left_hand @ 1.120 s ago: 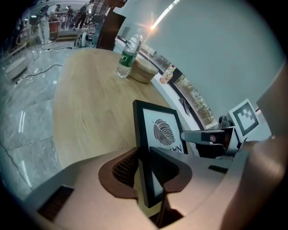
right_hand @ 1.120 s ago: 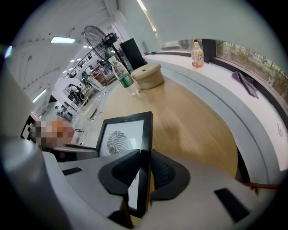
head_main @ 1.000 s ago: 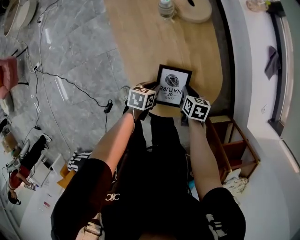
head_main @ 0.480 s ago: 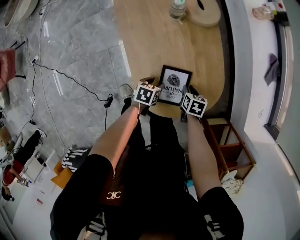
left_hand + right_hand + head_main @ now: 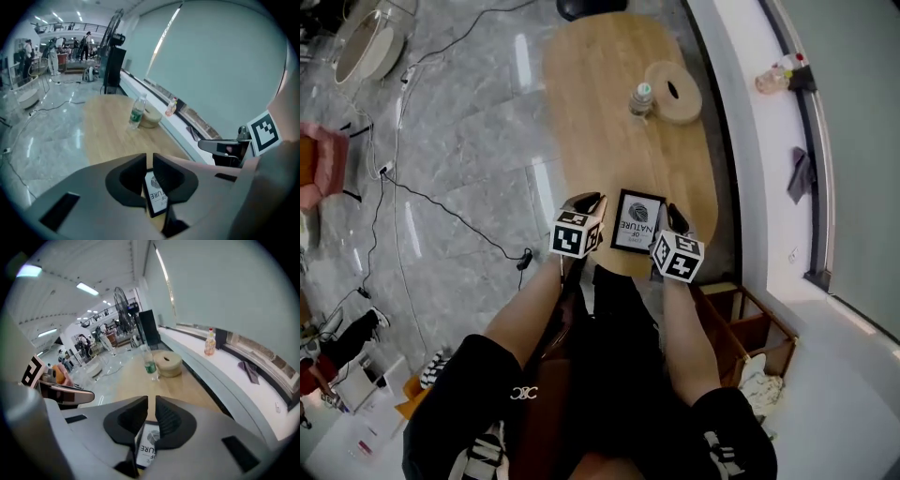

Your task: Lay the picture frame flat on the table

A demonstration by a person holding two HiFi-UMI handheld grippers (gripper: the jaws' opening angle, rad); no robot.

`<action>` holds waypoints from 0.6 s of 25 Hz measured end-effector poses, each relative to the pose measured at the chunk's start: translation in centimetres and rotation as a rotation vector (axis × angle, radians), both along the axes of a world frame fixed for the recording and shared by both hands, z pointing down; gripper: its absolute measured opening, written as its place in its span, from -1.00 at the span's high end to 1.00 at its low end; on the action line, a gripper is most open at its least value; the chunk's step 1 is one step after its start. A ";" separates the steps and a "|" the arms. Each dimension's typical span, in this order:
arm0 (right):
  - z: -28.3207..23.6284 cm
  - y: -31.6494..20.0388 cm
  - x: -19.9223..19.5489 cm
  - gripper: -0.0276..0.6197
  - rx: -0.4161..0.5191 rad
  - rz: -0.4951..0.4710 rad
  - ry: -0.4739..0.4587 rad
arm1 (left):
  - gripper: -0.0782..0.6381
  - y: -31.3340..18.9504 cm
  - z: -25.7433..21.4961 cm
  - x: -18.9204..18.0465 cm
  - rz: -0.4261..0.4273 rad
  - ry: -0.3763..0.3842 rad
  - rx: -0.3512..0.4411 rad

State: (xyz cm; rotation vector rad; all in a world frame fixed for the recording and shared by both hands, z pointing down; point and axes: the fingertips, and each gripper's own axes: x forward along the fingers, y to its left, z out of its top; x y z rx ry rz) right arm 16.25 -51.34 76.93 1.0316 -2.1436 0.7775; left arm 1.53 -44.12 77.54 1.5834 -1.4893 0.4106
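The picture frame looks already down, so the job seems to be getting away cleanly: lift both grippers straight off and avoid brushing its sides, since it sits close to the near edge of the table and a nudge could push it over. The left gripper and right gripper hover on either side of it, their jaws just closing to a thin slit with nothing between them. The frame lies flat, with a black border around a white print with a dark round swirl and lettering
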 end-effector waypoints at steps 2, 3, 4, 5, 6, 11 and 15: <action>-5.6 -0.1 -1.0 0.78 0.081 0.020 -0.039 | 0.64 -0.3 -5.6 -1.4 -0.026 -0.024 0.082; -8.3 -0.1 -1.5 0.82 0.119 0.029 -0.059 | 0.67 -0.4 -8.4 -2.3 -0.037 -0.041 0.124; -11.0 0.0 -2.1 0.87 0.153 0.036 -0.081 | 0.67 -0.4 -11.2 -3.1 -0.046 -0.058 0.167; -13.6 0.1 -2.6 0.87 0.186 0.038 -0.102 | 0.68 -0.4 -14.0 -3.8 -0.049 -0.074 0.210; -16.2 0.2 -3.2 0.87 0.224 0.033 -0.119 | 0.68 -0.3 -16.8 -4.4 -0.047 -0.087 0.254; -28.6 1.5 -6.5 0.87 0.445 -0.011 -0.200 | 0.68 1.9 -30.7 -7.3 -0.033 -0.135 0.468; -37.7 2.2 -9.1 0.87 0.568 -0.023 -0.303 | 0.68 3.5 -40.3 -9.9 -0.021 -0.264 0.616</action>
